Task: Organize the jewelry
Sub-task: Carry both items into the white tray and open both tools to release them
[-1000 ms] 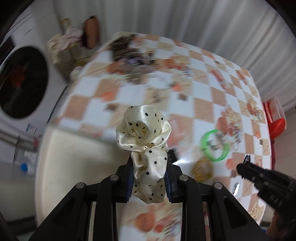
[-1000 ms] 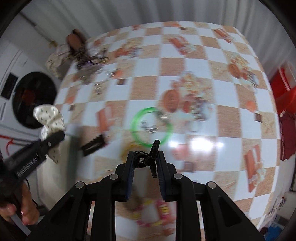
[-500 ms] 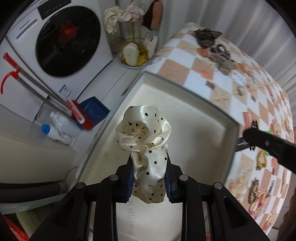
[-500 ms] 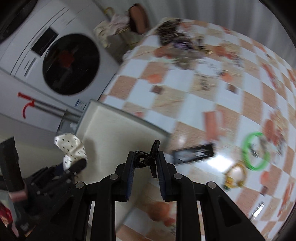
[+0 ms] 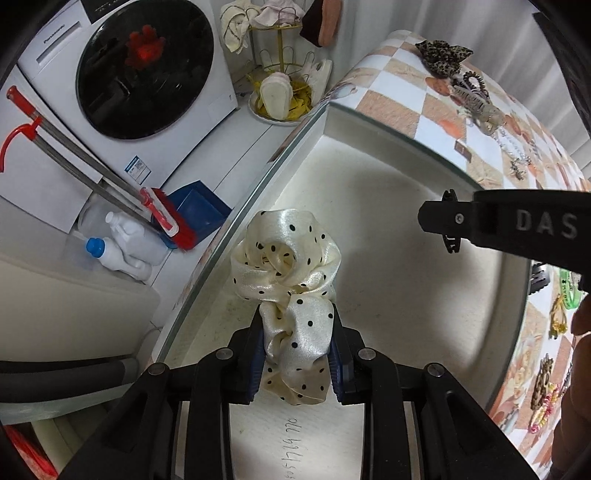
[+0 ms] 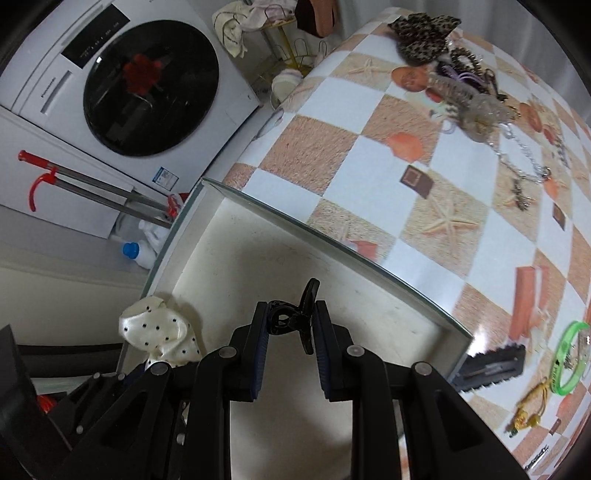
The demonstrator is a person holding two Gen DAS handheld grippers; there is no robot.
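Jewelry for sorting lies scattered on our checkered table [image 6: 369, 155], while two pieces hang in our grippers above the white tray [image 5: 388, 221]. Our left gripper [image 5: 297, 354] pinches a cream polka-dot scrunchie [image 5: 286, 266], its pads pressed into the fabric, over the tray's edge at about 9 o'clock in the left wrist view. Our right gripper [image 6: 290, 336] clamps a small black hair claw [image 6: 295, 319] over the tray's middle. At 1 o'clock from it we see a leopard-print bow [image 6: 421, 31] and a chain [image 6: 524, 155]; at 3 o'clock, a green bangle [image 6: 569, 358] and a black comb clip [image 6: 491, 365].
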